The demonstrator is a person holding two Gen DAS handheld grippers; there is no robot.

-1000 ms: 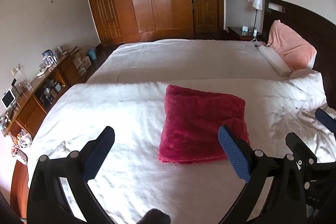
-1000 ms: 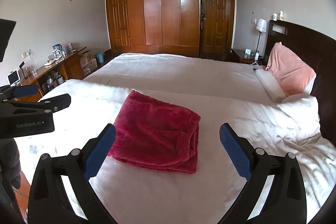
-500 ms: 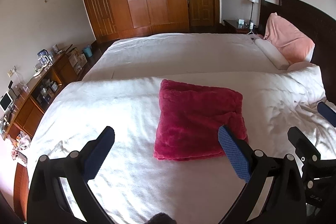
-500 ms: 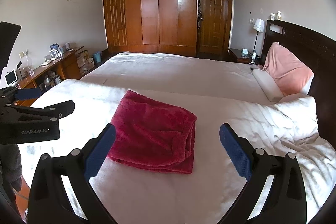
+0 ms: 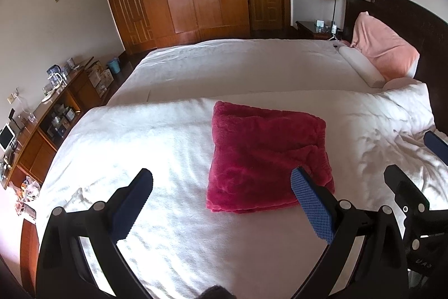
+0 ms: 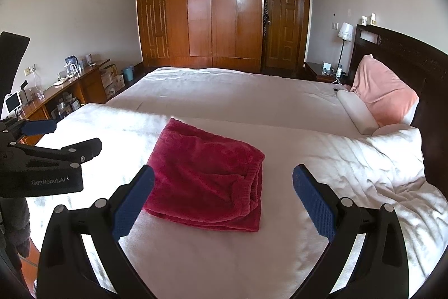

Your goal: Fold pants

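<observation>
Folded crimson plush pants (image 6: 208, 175) lie on the white-sheeted bed (image 6: 280, 251), both claws, left (image 5: 221, 194) and right (image 6: 224, 195), spread wide and empty.

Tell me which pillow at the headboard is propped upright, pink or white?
The pink pillow leans upright against the dark headboard. The long white pillow lies flat on the bed in front of it.

White bed (image 6: 238, 102); pink pillow (image 6: 383, 94) at 2 o'clock, wooden wardrobe (image 6: 212, 16) at 12, cluttered bench (image 6: 70, 86) at 9, lamp (image 6: 345, 32).
</observation>
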